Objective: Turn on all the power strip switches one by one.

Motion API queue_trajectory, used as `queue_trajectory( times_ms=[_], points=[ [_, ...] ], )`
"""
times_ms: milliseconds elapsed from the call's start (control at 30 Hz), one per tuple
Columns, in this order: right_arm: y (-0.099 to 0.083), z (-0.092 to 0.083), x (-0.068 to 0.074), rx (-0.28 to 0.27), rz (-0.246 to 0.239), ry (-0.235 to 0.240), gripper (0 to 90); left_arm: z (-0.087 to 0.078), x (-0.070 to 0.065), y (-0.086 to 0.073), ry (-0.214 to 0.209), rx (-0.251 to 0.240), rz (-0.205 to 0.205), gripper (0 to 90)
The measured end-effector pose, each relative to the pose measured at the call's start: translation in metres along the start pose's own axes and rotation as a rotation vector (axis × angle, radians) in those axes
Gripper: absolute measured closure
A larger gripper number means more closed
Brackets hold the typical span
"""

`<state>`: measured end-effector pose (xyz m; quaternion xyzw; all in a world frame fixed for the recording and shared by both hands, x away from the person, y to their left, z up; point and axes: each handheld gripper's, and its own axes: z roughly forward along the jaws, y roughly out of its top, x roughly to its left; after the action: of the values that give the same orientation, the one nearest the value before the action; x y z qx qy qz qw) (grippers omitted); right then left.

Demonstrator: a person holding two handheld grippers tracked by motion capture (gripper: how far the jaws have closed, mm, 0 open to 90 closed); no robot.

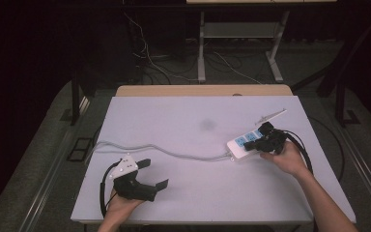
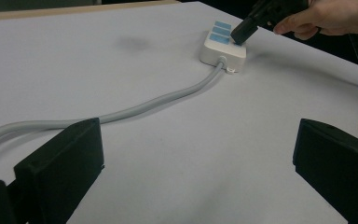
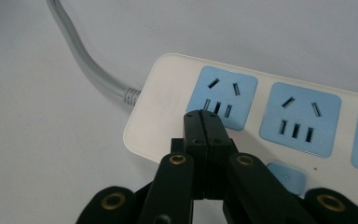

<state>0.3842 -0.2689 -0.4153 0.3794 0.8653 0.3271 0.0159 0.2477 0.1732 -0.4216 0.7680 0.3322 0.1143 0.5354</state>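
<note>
A white power strip [image 1: 244, 143] with blue sockets [image 3: 225, 96] lies at the right of the white table, its grey cable [image 1: 174, 152] running left across the top. My right gripper [image 1: 252, 144] is shut, its tips [image 3: 203, 122] pressed together over the strip's cable end, just beside the first socket. In the left gripper view the strip [image 2: 223, 44] lies far ahead with the right gripper [image 2: 239, 33] on it. My left gripper [image 1: 154, 174] rests near the front left, open wide and holding nothing, the cable [image 2: 121, 112] passing beyond its jaws.
A thin pale rod-like object [image 1: 271, 115] lies at the back right of the table [image 1: 198, 188]. Small blue switches [image 3: 285, 178] sit beside the sockets. Desk legs and loose cables [image 1: 174, 63] are on the floor behind the table.
</note>
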Motion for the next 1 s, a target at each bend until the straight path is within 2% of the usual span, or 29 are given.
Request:
queue_trajectory(
  times_ms=[100, 233, 333, 667, 1000],
  points=[
    [0.001, 0.001, 0.002, 0.011, -0.021, -0.014, 90.0, 0.000, 0.000, 0.000, -0.001, 0.003, 0.001, 0.4],
    [0.001, 0.002, -0.001, 0.003, -0.004, 0.006, 90.0, 0.000, -0.001, 0.000, 0.000, 0.003, 0.004, 0.4],
    [0.003, 0.001, 0.002, 0.022, -0.021, -0.017, 90.0, 0.000, 0.000, 0.000, 0.001, 0.002, 0.000, 0.4],
    [0.003, -0.003, 0.001, 0.033, -0.003, -0.017, 90.0, -0.001, 0.002, 0.000, -0.001, -0.003, -0.005, 0.4],
    [0.004, -0.019, -0.003, -0.009, 0.009, -0.018, 90.0, 0.000, 0.001, 0.000, -0.002, -0.001, -0.005, 0.4]
  ],
)
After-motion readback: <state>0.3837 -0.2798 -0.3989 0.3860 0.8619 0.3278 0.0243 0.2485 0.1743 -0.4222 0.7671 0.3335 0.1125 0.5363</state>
